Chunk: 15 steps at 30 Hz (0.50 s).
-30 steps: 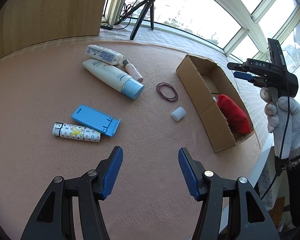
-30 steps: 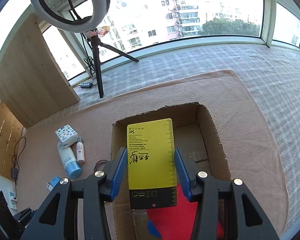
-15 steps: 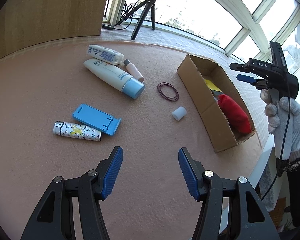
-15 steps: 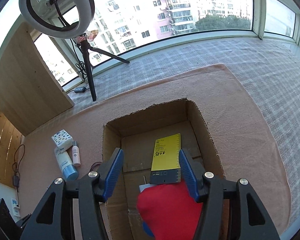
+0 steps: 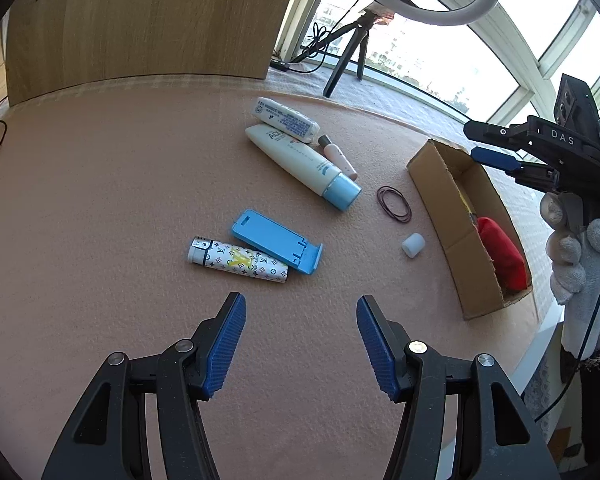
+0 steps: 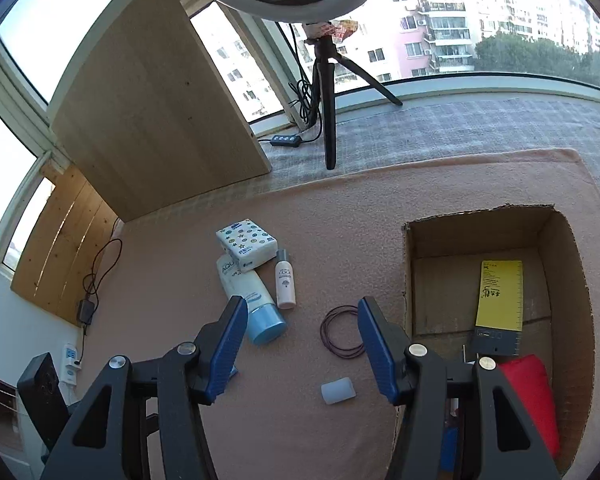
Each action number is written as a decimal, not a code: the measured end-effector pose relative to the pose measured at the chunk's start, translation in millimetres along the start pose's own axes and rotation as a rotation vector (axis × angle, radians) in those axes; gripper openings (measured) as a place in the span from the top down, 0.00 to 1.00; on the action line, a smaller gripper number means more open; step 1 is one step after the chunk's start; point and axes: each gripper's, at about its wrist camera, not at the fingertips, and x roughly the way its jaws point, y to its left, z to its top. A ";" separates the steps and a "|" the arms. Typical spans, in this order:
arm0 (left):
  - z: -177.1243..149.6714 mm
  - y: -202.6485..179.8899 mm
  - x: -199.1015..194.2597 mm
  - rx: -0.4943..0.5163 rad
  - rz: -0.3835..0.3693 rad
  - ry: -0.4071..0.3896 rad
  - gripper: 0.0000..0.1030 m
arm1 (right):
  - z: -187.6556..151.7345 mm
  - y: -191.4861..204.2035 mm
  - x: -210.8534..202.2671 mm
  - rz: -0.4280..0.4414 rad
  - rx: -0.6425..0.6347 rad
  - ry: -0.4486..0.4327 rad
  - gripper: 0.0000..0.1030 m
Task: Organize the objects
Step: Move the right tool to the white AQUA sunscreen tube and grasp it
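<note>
A cardboard box (image 6: 564, 240) (image 5: 432, 184) lies open on the pink mat, holding a yellow packet (image 6: 499, 300) and a red pouch (image 6: 530, 404) (image 5: 500, 252). My right gripper (image 6: 302, 344) hangs open and empty over the mat left of the box, above a dark hair-tie ring (image 6: 340, 332) and a small white cap (image 6: 338, 390). My left gripper (image 5: 300, 344) is open and empty, low over the mat, short of a patterned tube (image 5: 238, 260) and a blue phone stand (image 5: 278, 242). A white tube with a blue cap (image 5: 304, 160), a tissue pack (image 5: 286, 120) and a small bottle (image 5: 338, 156) lie farther off.
A ring light on a tripod (image 6: 326, 92) stands behind the mat with its cable and remote (image 6: 286, 140). A wooden board (image 6: 152, 120) leans at the back left. A gloved hand (image 5: 576, 256) holds the right gripper beside the box. The mat's right edge drops off past the box.
The right gripper let go of the yellow packet into the box, then swung left out over the mat. The left gripper barely moved.
</note>
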 end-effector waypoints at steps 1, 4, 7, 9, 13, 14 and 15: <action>-1.1 3.7 -2.0 -0.006 0.004 -0.002 0.40 | 1.6 9.2 7.0 0.008 -0.020 0.012 0.48; -4.6 13.9 -6.7 -0.024 0.013 -0.005 0.40 | 5.9 33.4 31.0 0.021 -0.074 0.053 0.50; -8.1 24.0 -11.7 -0.042 0.020 -0.008 0.40 | 9.7 44.9 58.7 0.041 -0.074 0.107 0.54; -10.5 30.0 -14.8 -0.052 0.024 -0.010 0.40 | 13.0 50.0 77.3 0.057 -0.062 0.141 0.54; -15.4 41.4 -20.0 -0.071 0.033 -0.010 0.40 | 16.4 57.4 108.8 0.050 -0.063 0.183 0.54; -16.8 43.9 -21.3 -0.076 0.034 -0.011 0.40 | 16.6 60.0 115.9 0.042 -0.069 0.191 0.54; -18.1 45.8 -22.1 -0.080 0.036 -0.010 0.40 | 16.9 62.6 122.2 0.033 -0.078 0.198 0.55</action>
